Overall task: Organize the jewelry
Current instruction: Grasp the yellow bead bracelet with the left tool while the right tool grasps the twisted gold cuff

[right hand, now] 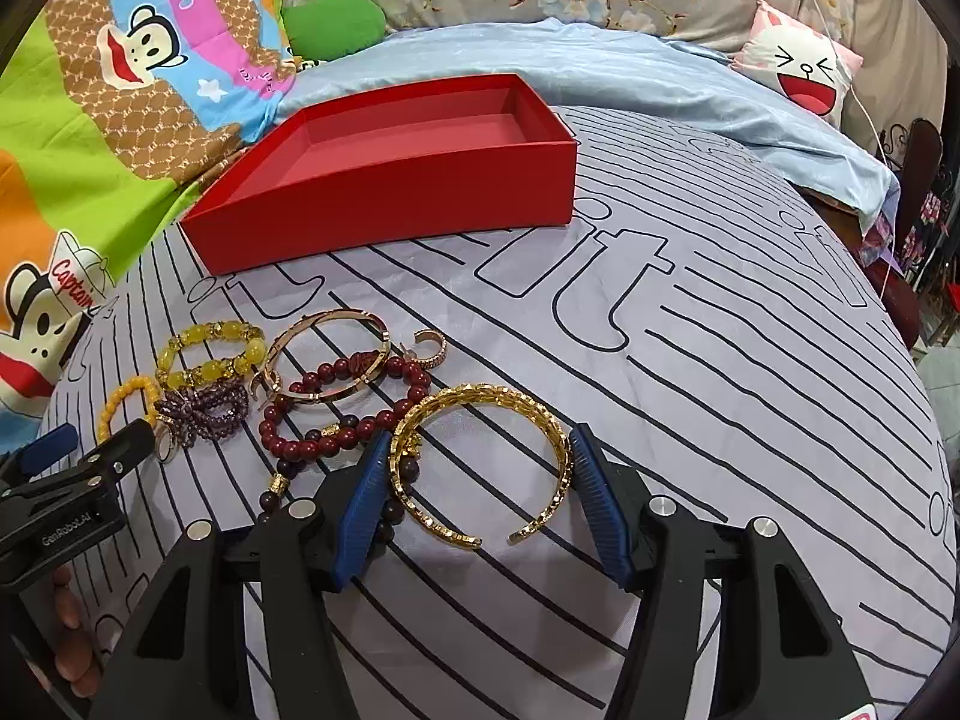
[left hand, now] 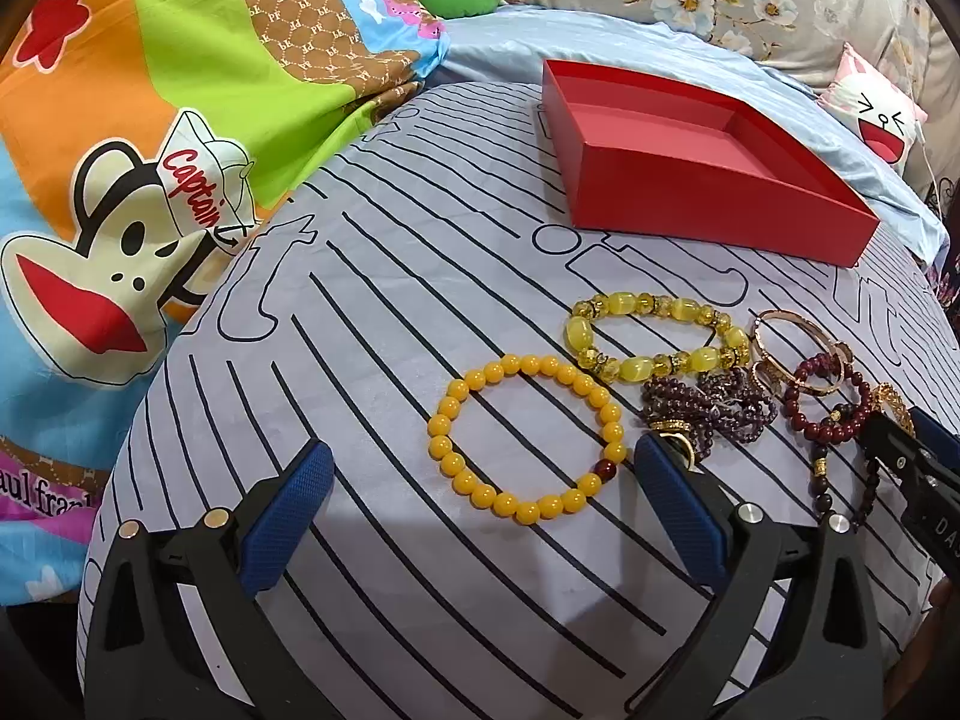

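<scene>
Gold catches the light as the right gripper [right hand: 474, 492] straddles an open gold cuff bangle [right hand: 480, 462] lying flat on the striped grey bedspread [right hand: 720, 390], one blue pad against each outer side of the cuff; whether they press firmly enough to grip cannot be told. To the cuff's left, touching one another in a loose cluster, lie a dark red bead bracelet [right hand: 342, 420], a rose-gold bangle [right hand: 327, 363], a purple bead bracelet [right hand: 204, 411] and a pale yellow stone bracelet [right hand: 210, 354]. The left gripper [left hand: 480, 480] hangs spread wide and holding nothing over a yellow bead bracelet [left hand: 528, 438]. An open red box [right hand: 384, 192] sits toward the bedspread's far edge, well apart from the jewelry.
</scene>
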`<state>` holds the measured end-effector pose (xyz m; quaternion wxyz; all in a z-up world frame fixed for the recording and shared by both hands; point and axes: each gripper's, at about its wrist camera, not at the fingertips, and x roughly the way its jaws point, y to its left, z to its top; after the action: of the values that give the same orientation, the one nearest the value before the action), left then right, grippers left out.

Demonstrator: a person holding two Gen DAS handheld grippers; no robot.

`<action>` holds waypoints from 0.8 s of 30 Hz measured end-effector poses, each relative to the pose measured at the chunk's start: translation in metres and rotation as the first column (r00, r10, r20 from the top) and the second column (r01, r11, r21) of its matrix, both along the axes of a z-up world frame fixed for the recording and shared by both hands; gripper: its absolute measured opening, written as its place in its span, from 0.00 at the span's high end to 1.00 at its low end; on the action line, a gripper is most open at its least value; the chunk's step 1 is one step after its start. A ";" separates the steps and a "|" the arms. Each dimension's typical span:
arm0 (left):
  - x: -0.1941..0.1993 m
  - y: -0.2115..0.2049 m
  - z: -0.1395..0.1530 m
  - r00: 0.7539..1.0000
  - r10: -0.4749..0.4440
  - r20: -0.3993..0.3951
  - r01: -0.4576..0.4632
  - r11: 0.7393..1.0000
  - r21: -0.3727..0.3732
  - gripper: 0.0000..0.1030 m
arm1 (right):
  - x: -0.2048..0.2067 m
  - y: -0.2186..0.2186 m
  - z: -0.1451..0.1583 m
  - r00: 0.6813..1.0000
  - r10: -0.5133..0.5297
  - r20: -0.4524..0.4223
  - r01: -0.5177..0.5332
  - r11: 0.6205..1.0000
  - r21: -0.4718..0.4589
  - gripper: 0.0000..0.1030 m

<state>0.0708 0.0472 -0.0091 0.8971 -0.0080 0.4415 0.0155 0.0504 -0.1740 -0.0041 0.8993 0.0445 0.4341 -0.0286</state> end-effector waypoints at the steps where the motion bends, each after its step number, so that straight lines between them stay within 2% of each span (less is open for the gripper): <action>1: 0.000 0.000 0.000 1.000 0.001 0.001 -0.001 1.000 0.001 0.07 | -0.001 0.000 0.000 1.000 -0.002 0.003 0.002 1.000 0.001 0.44; 13: -0.008 0.011 0.001 1.000 0.003 -0.003 -0.003 1.000 0.007 0.07 | -0.021 0.000 0.002 1.000 -0.004 0.019 0.004 1.000 0.005 0.44; 24: 0.006 0.003 -0.001 0.999 -0.042 -0.019 0.042 0.999 -0.006 0.15 | -0.023 0.000 0.004 1.000 -0.010 0.030 0.010 1.000 0.008 0.44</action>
<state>0.0771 0.0506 -0.0100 0.8929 -0.0013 0.4502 -0.0045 0.0278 -0.1735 0.0001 0.9053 0.0503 0.4206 -0.0307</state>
